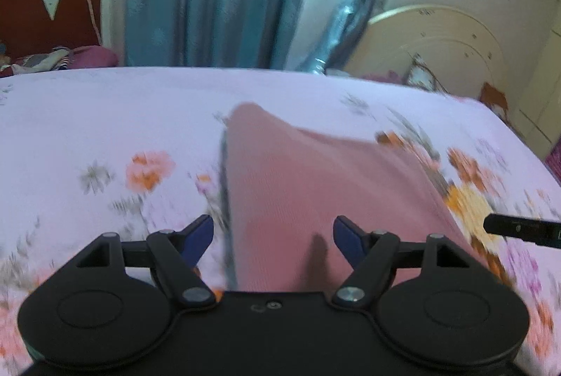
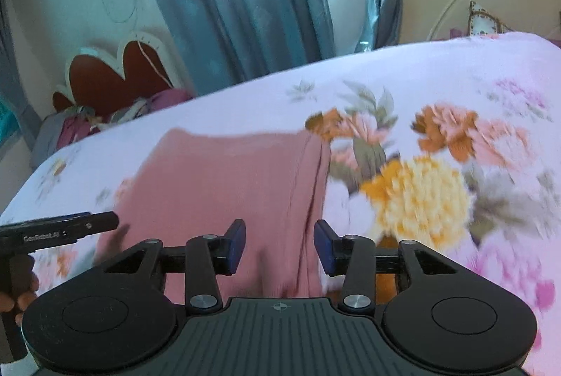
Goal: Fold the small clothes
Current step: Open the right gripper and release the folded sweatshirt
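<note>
Lying flat — pink garment (image 1: 298, 193), blurred

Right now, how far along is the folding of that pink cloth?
The pink garment already lies on the floral bedsheet as a narrow shape, so some folding looks done. Nothing is in hand: the left gripper and right gripper hover open. Whether more folds remain is unclear.

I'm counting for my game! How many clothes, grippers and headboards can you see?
Pink garment: 1
Grippers: 2, left gripper and right gripper
Headboards: 2, red headboard and cream headboard
Total: 5
</note>
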